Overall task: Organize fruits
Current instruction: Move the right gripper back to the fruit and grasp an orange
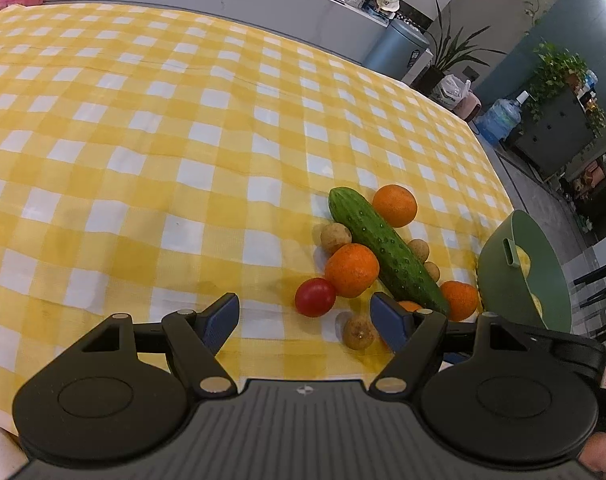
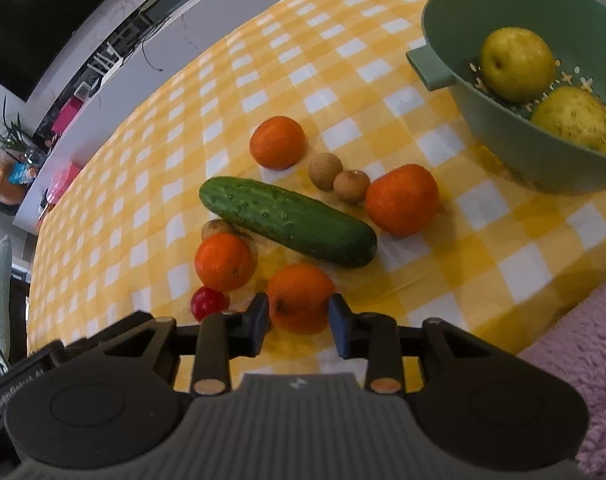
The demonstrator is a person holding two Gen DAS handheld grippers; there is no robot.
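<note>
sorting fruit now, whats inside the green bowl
Two yellow-green pears lie in the green bowl, touching. The bowl's bottom under them is covered.

Broad bare yellow-checked tablecloth (image 1: 143,140) is lying open to the left and far side. On the right, the cucumber (image 2: 287,220), oranges (image 2: 277,142) and small brown fruits (image 2: 325,171) are crowding together, and the green colander (image 2: 503,128) is blocking the far right edge.
</note>
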